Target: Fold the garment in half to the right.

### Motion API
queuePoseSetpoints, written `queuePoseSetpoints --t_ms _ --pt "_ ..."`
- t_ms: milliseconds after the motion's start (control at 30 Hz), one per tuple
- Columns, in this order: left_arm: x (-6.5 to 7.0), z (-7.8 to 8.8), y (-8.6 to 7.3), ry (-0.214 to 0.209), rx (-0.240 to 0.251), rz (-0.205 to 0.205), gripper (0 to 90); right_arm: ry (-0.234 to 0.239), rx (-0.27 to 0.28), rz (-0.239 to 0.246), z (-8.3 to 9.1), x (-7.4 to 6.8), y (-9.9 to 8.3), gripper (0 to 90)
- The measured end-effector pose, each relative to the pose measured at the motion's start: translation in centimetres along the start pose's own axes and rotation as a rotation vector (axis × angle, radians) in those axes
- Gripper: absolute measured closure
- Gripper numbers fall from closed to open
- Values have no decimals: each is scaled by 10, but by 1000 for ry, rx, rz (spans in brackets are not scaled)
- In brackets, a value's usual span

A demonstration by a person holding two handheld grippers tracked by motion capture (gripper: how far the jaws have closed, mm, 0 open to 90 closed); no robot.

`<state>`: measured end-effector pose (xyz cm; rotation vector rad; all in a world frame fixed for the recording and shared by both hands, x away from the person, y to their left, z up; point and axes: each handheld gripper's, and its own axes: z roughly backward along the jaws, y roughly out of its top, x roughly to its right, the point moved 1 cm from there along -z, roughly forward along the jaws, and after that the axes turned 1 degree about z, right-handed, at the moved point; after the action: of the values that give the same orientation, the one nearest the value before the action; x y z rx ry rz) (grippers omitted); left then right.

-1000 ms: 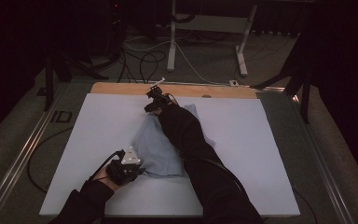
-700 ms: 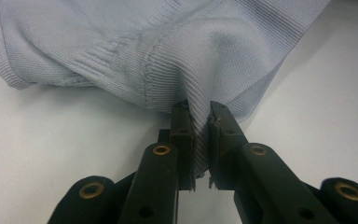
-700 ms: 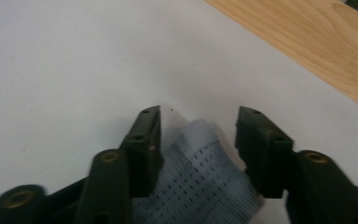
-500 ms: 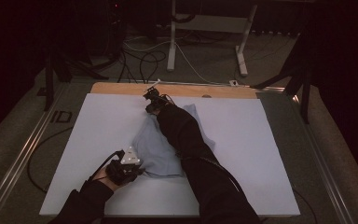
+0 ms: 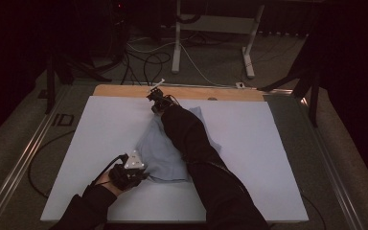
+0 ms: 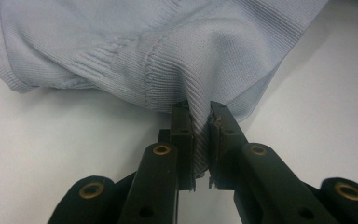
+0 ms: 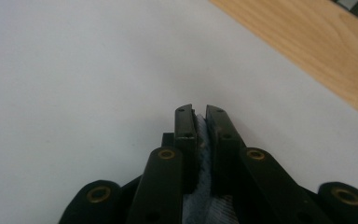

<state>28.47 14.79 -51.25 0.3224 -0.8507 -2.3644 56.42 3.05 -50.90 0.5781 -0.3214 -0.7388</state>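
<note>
Item: pale blue knit garment, lying rumpled on my white worktop, stretched between my two tongs.

Left tongs: clenched on a pinched fold of the garment's ribbed edge. In the left gripper view the cloth runs up from between the jaws and spreads ahead of them, seam just beyond the tips. In the high view these tongs sit at the garment's near corner.

Right tongs: jaws have just been closing and now grip a thin strip of the blue knit between them. The cloth lies back along the jaws, bare worktop ahead, the wooden strip beyond to one side. In the high view they sit at the garment's far end, my dark sleeve lying across the cloth.
</note>
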Motion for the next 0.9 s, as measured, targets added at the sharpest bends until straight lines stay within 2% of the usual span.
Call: queuePoseSetpoints --t_ms 100,533,767,900 --pt "0 1 1 -3 5 -6 836 -2 -4 37 3 -2 1 849" --pt "1 4 4 0 13 -10 836 41 30 70 23 -1 2 850" --pt "5 7 8 1 9 -37 837 59 45 81 31 0 2 850" --pt "8 9 11 -8 23 -77 836 83 55 103 36 0 3 850"
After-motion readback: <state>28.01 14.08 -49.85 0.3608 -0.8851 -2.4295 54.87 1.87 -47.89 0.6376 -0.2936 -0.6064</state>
